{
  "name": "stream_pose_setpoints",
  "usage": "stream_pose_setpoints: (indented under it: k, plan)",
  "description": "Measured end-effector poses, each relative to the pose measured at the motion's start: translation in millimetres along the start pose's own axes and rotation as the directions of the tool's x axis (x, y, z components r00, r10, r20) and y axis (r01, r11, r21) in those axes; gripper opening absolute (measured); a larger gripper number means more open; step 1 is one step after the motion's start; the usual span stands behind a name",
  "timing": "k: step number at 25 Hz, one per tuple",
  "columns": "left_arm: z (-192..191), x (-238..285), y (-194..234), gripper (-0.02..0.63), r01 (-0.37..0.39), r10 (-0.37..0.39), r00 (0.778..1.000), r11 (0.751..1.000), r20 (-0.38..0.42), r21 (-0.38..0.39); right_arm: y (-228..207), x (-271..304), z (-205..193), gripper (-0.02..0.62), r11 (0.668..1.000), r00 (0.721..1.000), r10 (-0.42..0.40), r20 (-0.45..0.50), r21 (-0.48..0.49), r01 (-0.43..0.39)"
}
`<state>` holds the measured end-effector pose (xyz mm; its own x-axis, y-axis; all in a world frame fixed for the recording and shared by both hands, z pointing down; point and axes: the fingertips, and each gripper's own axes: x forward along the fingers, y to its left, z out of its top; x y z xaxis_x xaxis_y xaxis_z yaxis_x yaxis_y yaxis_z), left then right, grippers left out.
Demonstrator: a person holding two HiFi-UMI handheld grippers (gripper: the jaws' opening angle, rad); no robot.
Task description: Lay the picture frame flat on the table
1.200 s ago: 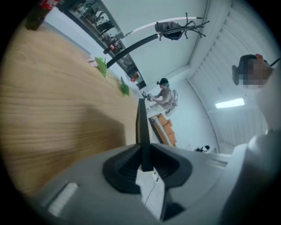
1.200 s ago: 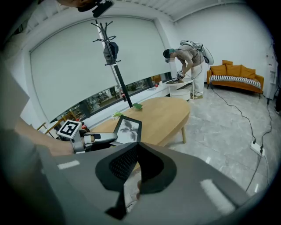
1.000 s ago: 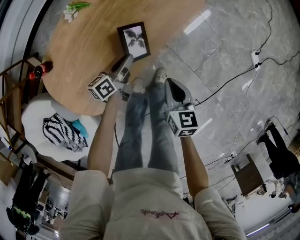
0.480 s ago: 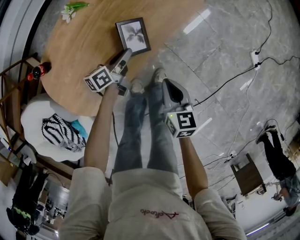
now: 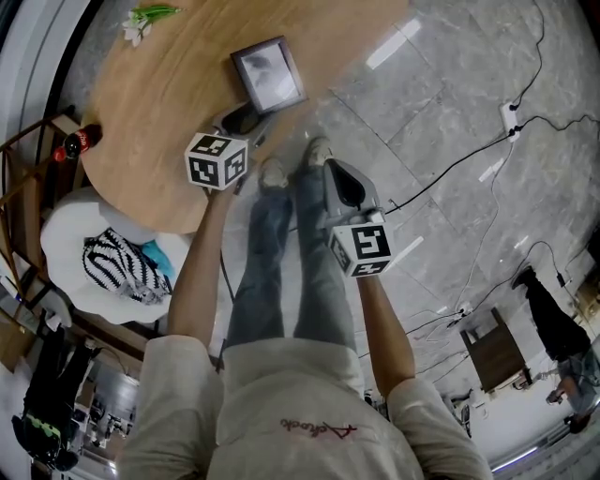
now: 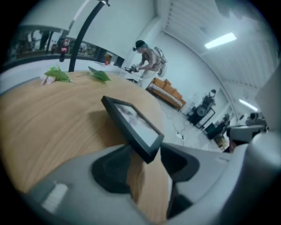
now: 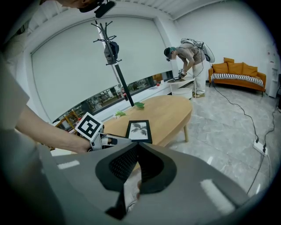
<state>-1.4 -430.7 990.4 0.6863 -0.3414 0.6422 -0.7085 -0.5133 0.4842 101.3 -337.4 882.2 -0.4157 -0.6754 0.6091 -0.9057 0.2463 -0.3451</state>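
Note:
The black picture frame [image 5: 269, 77] lies face up on the round wooden table [image 5: 159, 84], near its right edge. My left gripper [image 5: 246, 122] is just in front of the frame. In the left gripper view its jaws have just been opening. The frame's near corner [image 6: 147, 151] sits between the fingers, with a gap on both sides. There the near edge looks slightly raised off the wood. My right gripper [image 5: 342, 183] hangs over the floor beside the person's legs, shut and with nothing in it [image 7: 137, 147]. The frame [image 7: 139, 131] also shows beyond it.
Green sprigs [image 5: 150, 16] lie at the table's far side. A cola bottle [image 5: 80, 141] stands on a rack at the left, with a white chair holding a striped bag [image 5: 122, 267] below it. Cables [image 5: 487, 141] cross the tiled floor. Another person [image 7: 186, 52] bends over in the background.
The left gripper has rolled and sunk, so its marker cube now faces up, and its jaws have opened off the frame. The frame now lies flatter. The right gripper has not moved.

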Motion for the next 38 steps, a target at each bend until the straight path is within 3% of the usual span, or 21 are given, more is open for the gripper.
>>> stream_pose_setpoints:
  k: [3, 6, 12, 16, 25, 32, 38]
  plan:
    - [-9.0, 2.6, 3.5, 0.222, -0.047, 0.058, 0.996, 0.988, -0.073, 0.144, 1.2, 0.9, -1.1, 0.006, 1.0, 1.0, -0.001, -0.005, -0.003, 0.001]
    - [-18.0, 4.5, 7.9, 0.222, -0.072, 0.11, 0.987, 0.956, -0.119, 0.283, 1.8, 2.0, -0.8, 0.006, 1.0, 1.0, -0.002, -0.007, -0.007, 0.002]
    - [-23.6, 2.4, 10.1, 0.219, -0.094, 0.174, 0.974, 0.892, -0.144, 0.442, 3.4, 5.1, -0.4, 0.006, 1.0, 1.0, 0.0, -0.01, -0.01, 0.0]
    - [-13.5, -5.3, 4.3, 0.199, -0.107, 0.154, 0.984, 0.912, -0.089, 0.397, 6.4, 7.1, -0.3, 0.006, 1.0, 1.0, 0.0, -0.012, -0.016, 0.0]
    - [-3.9, -36.4, -17.9, 0.003, -0.111, 0.121, 0.993, 0.926, -0.006, 0.361, 15.4, 4.3, 7.8, 0.006, 1.0, 1.0, -0.006, 0.004, -0.03, 0.006]
    - [-4.0, -58.0, -33.7, 0.003, -0.106, 0.103, 0.994, 0.93, 0.026, 0.351, 23.4, -2.2, 7.6, 0.006, 0.999, 1.0, -0.018, 0.017, -0.038, 0.019]
    - [23.3, -100.1, -66.6, 0.002, -0.09, 0.063, 0.993, 0.943, 0.096, 0.32, 35.4, -24.7, 26.6, 0.006, 0.997, 0.998, -0.045, 0.038, -0.063, 0.048]
